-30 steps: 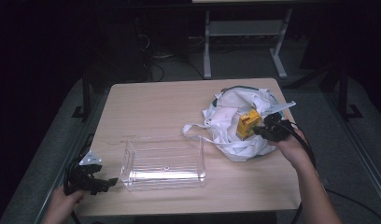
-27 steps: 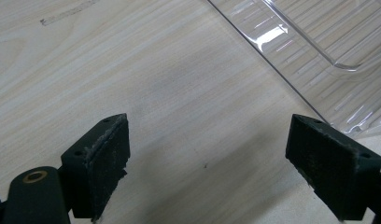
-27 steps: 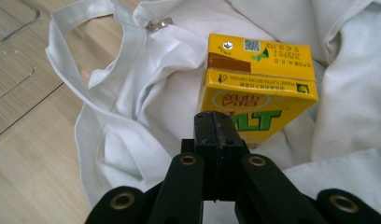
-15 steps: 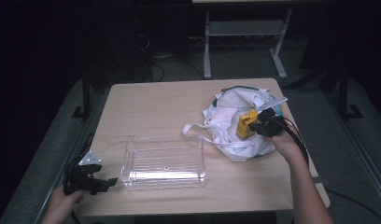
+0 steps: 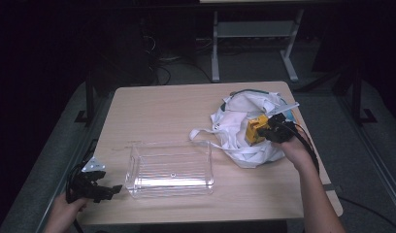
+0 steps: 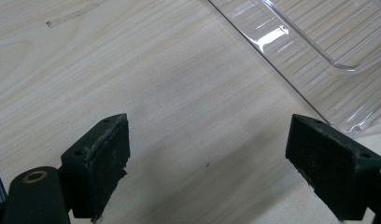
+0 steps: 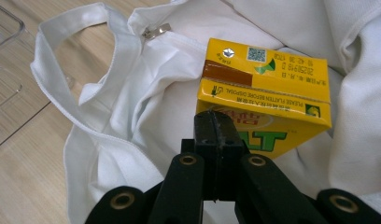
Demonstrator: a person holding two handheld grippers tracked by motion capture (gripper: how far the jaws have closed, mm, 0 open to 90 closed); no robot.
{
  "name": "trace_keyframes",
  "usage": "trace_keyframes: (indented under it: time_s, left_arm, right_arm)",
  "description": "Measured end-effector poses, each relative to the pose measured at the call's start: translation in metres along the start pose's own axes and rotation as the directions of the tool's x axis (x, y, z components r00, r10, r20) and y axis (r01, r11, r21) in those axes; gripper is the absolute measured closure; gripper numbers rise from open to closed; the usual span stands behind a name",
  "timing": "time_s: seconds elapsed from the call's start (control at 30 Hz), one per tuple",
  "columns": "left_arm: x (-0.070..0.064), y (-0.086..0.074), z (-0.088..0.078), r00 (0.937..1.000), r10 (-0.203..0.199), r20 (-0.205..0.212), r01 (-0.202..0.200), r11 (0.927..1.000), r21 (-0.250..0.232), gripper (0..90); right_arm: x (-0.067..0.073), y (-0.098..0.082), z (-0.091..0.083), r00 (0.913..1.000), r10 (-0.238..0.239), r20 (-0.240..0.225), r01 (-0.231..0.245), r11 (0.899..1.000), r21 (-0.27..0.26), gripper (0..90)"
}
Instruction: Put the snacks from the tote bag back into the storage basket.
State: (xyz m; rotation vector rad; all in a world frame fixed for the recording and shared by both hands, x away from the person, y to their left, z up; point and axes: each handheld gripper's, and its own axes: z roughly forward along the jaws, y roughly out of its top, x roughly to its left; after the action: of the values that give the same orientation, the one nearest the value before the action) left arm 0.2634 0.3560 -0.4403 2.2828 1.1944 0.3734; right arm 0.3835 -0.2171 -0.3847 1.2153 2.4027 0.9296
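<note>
Your right gripper (image 5: 270, 130) has slid in toward the yellow drink carton (image 7: 268, 93) over the last second and the carton has shifted a little left on the white cloth bag (image 5: 235, 127). Its jaws are pressed together, tips right at the carton's near face, so I'd say you're nudging it, not holding it. The left gripper (image 6: 216, 163) hasn't budged, jaws wide apart over bare table (image 6: 132, 70), just beside the clear plastic bin (image 5: 170, 167).

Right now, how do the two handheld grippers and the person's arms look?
Both the left gripper and the right gripper are black, with rectangular padded jaws, brass-coloured pivot pins and trailing black cables. The left one carries a grey three-cornered plate on top. The person's forearms are bare, with no sleeves visible.
</note>
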Motion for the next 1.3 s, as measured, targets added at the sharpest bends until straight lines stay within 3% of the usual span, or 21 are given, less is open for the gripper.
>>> trace_keyframes:
  time_s: [0.77,1.3]
  left_arm:
    - [-0.001,0.000,0.001,1.0000,0.001,0.005,-0.001,1.0000,0.000,13.7]
    - [-0.001,-0.008,-0.004,0.9999,-0.007,-0.008,0.007,1.0000,-0.003,13.7]
  right_arm:
    - [0.017,0.007,0.013,0.9998,-0.016,0.010,0.017,0.999,-0.043,90.0]
    - [0.024,0.014,0.026,0.9988,-0.012,0.048,0.015,0.998,-0.065,90.0]
